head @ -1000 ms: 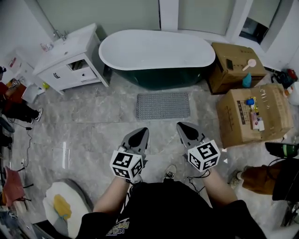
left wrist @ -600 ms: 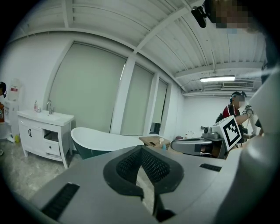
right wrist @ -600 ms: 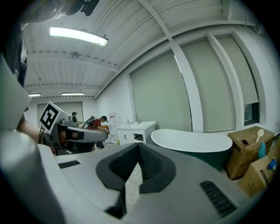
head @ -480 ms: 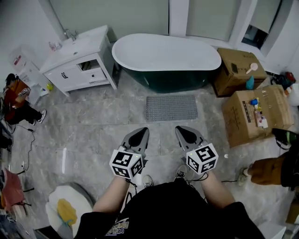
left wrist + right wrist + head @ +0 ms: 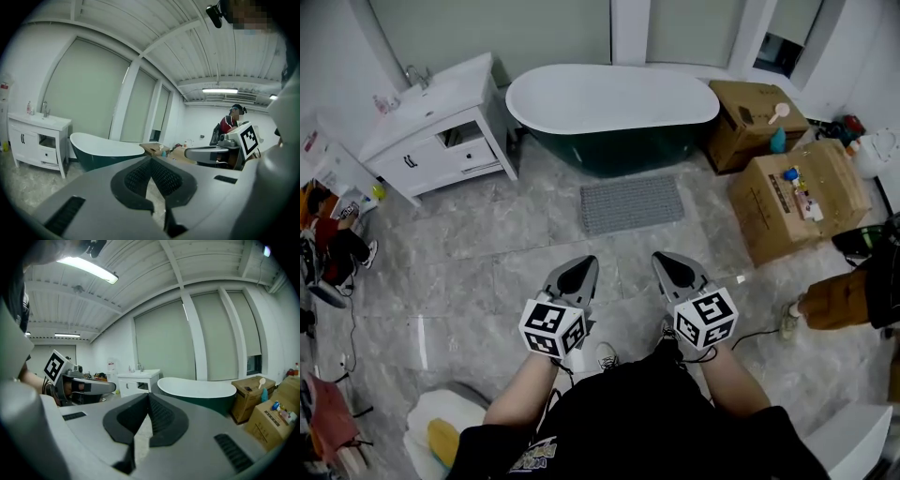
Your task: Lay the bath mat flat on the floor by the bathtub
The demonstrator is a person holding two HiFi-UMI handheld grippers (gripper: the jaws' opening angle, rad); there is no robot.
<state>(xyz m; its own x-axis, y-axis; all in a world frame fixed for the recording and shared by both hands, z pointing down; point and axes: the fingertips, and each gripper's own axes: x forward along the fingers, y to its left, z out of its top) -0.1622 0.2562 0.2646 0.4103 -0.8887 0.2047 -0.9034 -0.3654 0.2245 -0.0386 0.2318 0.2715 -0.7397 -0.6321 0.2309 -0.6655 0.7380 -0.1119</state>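
**Item:** bath mat (image 5: 631, 204), grey, textured.
**Place:** on the floor ahead of both claws and well apart from them, just beside the bathtub (image 5: 609, 98), with its long edge roughly along the tub's side. It lies flat; no fold or turned-up corner shows.
**Left claw** (image 5: 578, 269): clenched, nothing between the jaws.
**Right claw** (image 5: 674, 263): clenched, likewise empty.
**Progress (judged):** the laying looks done. At most, a slight squaring to the tub remains.
**Writing:** none legible. The claws' cubes carry black-and-white square patterns, not text. The cardboard boxes (image 5: 797, 197), ahead and to the right of the right claw, have small items on top with labels too small to read.
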